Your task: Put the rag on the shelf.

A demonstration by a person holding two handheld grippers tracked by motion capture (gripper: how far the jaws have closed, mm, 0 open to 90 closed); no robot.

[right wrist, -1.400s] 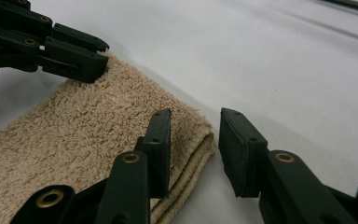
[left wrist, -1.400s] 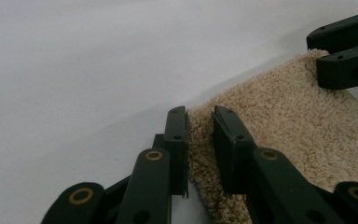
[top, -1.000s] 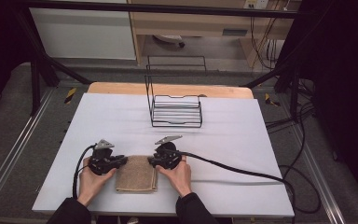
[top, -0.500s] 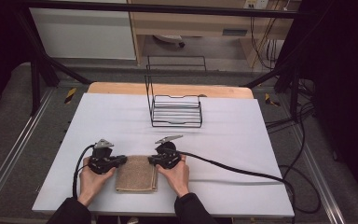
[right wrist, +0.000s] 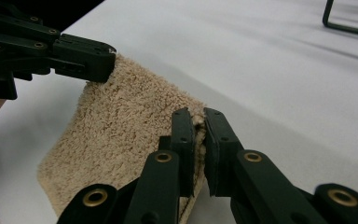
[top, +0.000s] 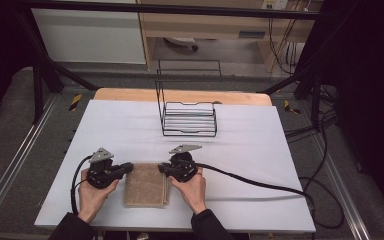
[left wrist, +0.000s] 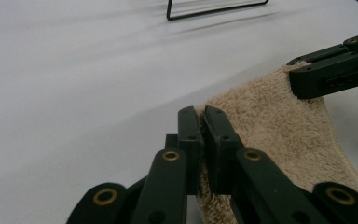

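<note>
Both hand-held grippers' jaws have just been closing on the towel's far corners since the earlier frames, and the far edge is now lifting slightly off the surface where it was lying flat before. Table (top: 260, 165): white-covered, wooden edge showing at the far side, carrying everything listed. Wire rack (top: 189, 119): black, standing upright at the far middle of the table, well apart from the towel; its base wire is showing at the top edge of the left gripper view (left wrist: 214, 9) and the top right corner of the right gripper view (right wrist: 349, 23). Towel (top: 146, 185): beige terry, folded into a rectangle, lying near the table's near edge between the two hands, its far corners being raised. Left hand-held gripper (top: 125, 169): held in the person's left hand, jaws pressing nearly together on the towel's far left corner (left wrist: 204, 128), a fold of pile showing between the pads. Right hand-held gripper (top: 164, 169): held in the person's right hand, jaws likewise pinching the far right corner (right wrist: 196, 126), cloth visible between the pads; black cable (top: 260, 184) trailing off across the table to the right. Each gripper is appearing in the other's view, clamped on its own corner.
</note>
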